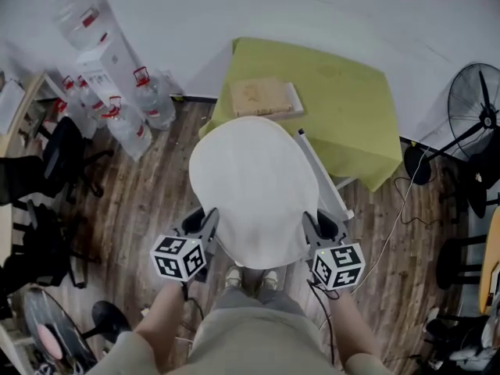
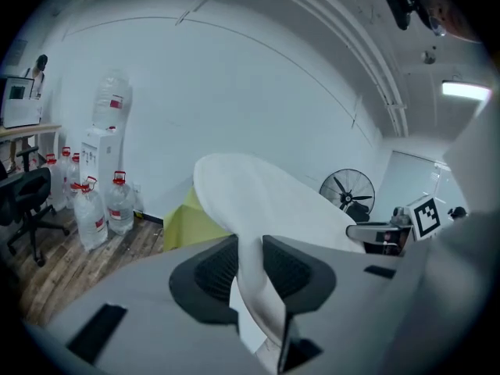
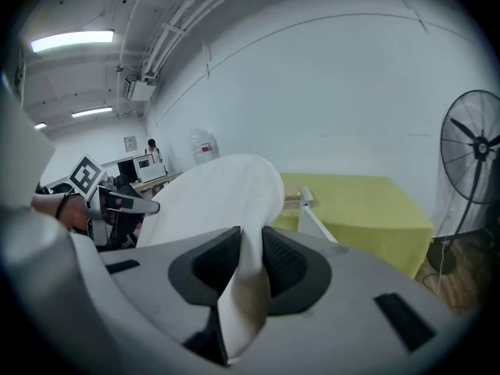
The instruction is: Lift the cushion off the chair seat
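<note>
Indoors, white cushion (image 1: 254,186), plank floor (image 1: 148,201), green table (image 1: 351,108)

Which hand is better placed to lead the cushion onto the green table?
Probably the right: right gripper holds the cushion edge nearer the green table; left gripper holds the opposite edge.

Floor: dark wood planks (image 1: 156,201).
Floor, left side: clear water jugs (image 1: 129,127) with red caps stand beside a white dispenser (image 1: 101,61); black office chairs (image 1: 62,155) nearby.
Floor, right side: a standing fan (image 1: 476,100); a thin cable (image 1: 402,209) trails across the planks.
Surface: covered by a yellow-green cloth (image 1: 351,108), against the wall.
On the surface: a flat tan box (image 1: 260,96) near its left edge.
</note>
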`<state>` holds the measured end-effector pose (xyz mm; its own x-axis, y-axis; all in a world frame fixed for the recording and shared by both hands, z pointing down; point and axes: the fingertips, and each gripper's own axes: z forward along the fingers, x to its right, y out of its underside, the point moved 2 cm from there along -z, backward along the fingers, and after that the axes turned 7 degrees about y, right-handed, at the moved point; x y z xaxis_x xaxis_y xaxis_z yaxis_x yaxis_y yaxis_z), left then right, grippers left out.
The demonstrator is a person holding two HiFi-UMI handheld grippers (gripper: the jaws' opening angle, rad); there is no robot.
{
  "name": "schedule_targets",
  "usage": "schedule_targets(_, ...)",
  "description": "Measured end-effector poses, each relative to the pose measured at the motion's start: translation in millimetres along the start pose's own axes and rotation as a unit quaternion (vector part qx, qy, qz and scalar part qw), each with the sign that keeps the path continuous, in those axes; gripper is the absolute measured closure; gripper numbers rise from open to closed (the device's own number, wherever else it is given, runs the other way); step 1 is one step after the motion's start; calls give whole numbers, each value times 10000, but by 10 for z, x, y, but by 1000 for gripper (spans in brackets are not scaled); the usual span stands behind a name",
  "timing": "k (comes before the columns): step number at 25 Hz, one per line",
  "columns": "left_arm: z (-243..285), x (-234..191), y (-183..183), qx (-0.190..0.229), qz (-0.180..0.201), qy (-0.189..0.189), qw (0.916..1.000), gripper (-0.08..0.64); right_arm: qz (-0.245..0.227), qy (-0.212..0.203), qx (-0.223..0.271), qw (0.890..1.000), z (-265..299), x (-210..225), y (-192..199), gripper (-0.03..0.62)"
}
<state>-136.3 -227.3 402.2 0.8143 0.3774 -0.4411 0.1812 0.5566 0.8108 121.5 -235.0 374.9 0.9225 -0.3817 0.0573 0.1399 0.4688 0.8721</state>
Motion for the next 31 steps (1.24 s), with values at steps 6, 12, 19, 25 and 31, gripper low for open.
schedule_targets(6,-291,347,-360,269,409,48,9988,449,-146,-121,424,9989,-422,-57,-318,491)
schedule_targets(12,-442,568,-482,378,516,79,9979,449,-91,-181,685,9974,-698,-51,-453,491)
schedule_targets(19,-452,687,-511,340,579,146,9976,449,-14,-125,726,9973,-822,-6,-435,491)
schedule_targets(25,-402,770,-547,317,652,194,9972,449,33,-111,745,9972,-868,67,-431,491)
schedule_targets(31,-403,833,-544,319,643,221,9972,449,-17,-73,741,9972,-904,103,-453,491)
